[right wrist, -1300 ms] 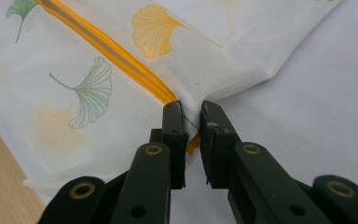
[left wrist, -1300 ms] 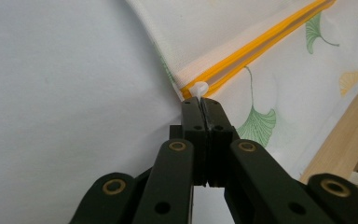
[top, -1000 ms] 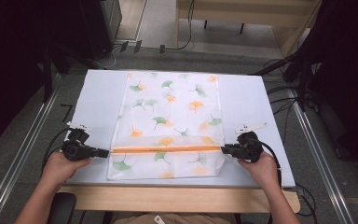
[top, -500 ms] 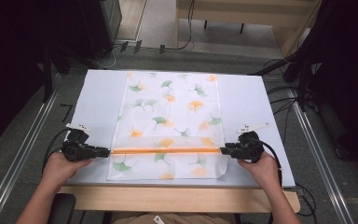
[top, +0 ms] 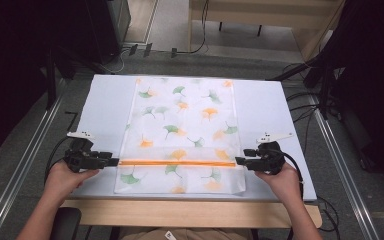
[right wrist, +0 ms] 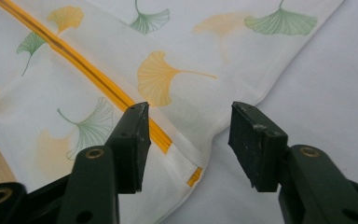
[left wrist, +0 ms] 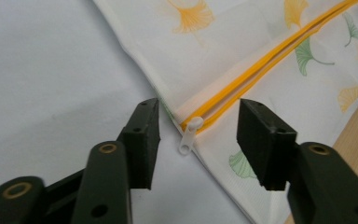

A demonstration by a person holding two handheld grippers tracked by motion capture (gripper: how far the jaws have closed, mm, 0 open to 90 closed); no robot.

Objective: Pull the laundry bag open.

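A white fabric bag point(top: 182, 125) printed with orange and green ginkgo leaves lies flat on the white table. An orange zipper point(top: 180, 163) runs across it near the front edge. My left gripper point(top: 111, 161) is open at the zipper's left end, its jaws on either side of the white zipper pull point(left wrist: 188, 136) without touching it. My right gripper point(top: 240, 161) is open at the bag's right edge, where the orange zipper point(right wrist: 116, 93) ends; the bag's corner point(right wrist: 186, 163) lies between its jaws.
The white table top point(top: 280, 115) extends around the bag on both sides. A wooden strip point(top: 190, 212) borders its front edge. Metal rails point(top: 25, 165) run along both sides, and cables point(top: 310, 100) lie on the floor at the right.
Both grippers have crept slightly inward toward the ends of the zipper. The bag has not moved.
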